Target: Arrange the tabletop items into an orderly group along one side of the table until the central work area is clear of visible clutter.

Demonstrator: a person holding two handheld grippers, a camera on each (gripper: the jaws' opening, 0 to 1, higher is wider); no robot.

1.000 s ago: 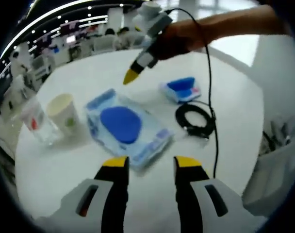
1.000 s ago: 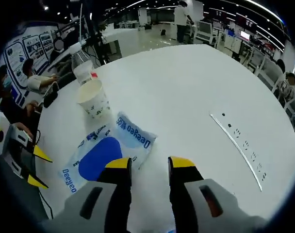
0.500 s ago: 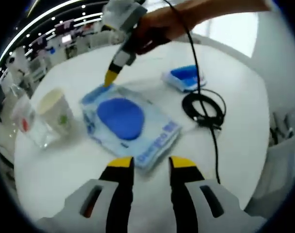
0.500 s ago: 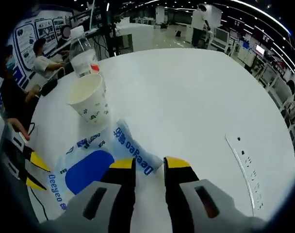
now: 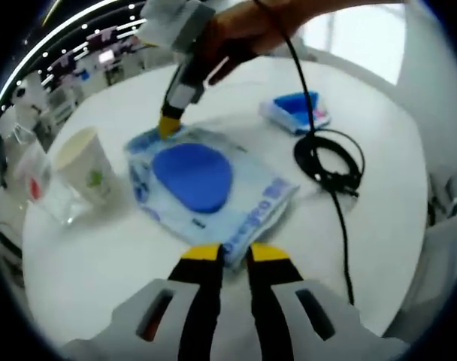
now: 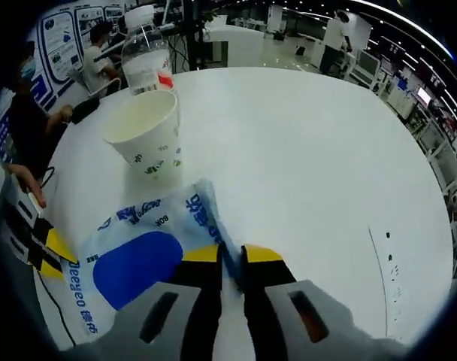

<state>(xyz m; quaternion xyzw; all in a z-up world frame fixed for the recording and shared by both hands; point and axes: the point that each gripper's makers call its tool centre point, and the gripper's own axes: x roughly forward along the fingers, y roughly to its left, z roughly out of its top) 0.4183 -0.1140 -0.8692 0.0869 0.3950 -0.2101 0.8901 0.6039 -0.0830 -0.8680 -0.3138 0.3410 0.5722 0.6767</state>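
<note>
So the big thing on the round white table (image 6: 311,150) was a flat white-and-blue wipes pack (image 5: 206,180) with a dark blue oval flap on top. Both grippers had a corner of it. In the left gripper view, the left gripper (image 5: 227,252) had its yellow-tipped jaws pinched nearly together on the near edge of the pack. In the right gripper view, the right gripper (image 6: 231,254) was doing the same at the opposite corner, jaws squeezed onto a bit of the wrapper that stood up between them. That second gripper also showed from the left gripper view, held in a hand (image 5: 247,34), its yellow tip pressed down at the far corner of the pack.

Writing on the pack read "Deeyeo" along one edge in the right gripper view, plus some small blue print including "80" something; I couldn't make out the rest.

Just beside the pack stood a white paper cup (image 6: 147,134) with little green marks on its side, too small to read. Right behind it was a clear plastic bottle (image 6: 147,64) with a white label and a red patch, text unreadable.

On the other side of the pack, in the left gripper view, lay a smaller blue-topped packet (image 5: 296,111) and a coiled black cable (image 5: 330,162), a black lead running across the coil.
</note>
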